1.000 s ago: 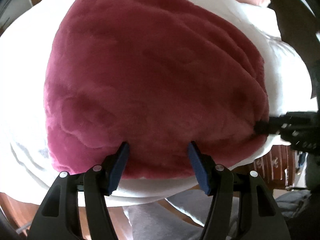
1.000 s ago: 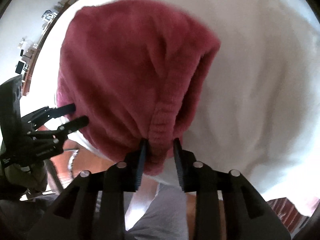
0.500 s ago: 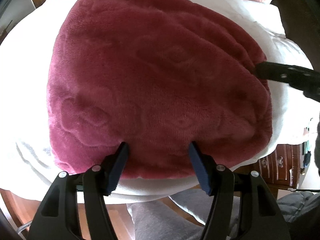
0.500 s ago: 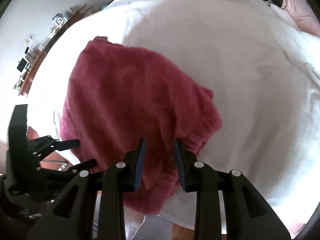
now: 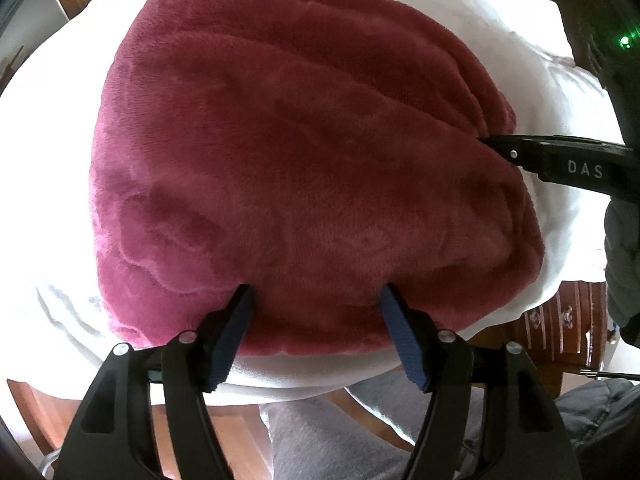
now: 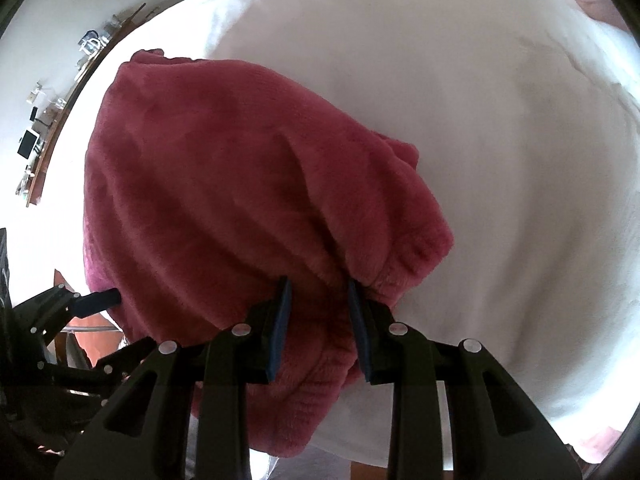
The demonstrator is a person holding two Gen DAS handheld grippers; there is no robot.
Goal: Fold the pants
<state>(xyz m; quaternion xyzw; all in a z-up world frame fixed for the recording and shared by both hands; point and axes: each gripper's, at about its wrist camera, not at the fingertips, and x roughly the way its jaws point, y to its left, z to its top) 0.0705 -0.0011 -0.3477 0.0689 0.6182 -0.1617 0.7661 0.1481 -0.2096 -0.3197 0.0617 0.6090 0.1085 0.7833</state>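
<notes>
Pants (image 5: 304, 168): plush, dark pink, lying in a folded bundle on a bed covered by a white bedspread (image 6: 500, 128), at the bed's near edge.

Left hand-held gripper (image 5: 316, 334): pointing steeply down over the near edge of the bundle. Jaws wide and opening; the blue pads (image 5: 232, 332) stand over the plush, well apart and pinching no fold.

Right hand-held gripper (image 6: 318, 328): closed on the pants at the right end of the bundle. A thick fold with a ribbed band is pinched between the pads and bulges out below them in the right wrist view. In the left wrist view its black fingers (image 5: 560, 160) come in from the right, tips at the fabric's right edge.

A dark wooden cabinet (image 5: 560, 332) shows beyond the bed's near right corner. The person's grey-clad legs (image 5: 340, 440) show below the bed edge.
</notes>
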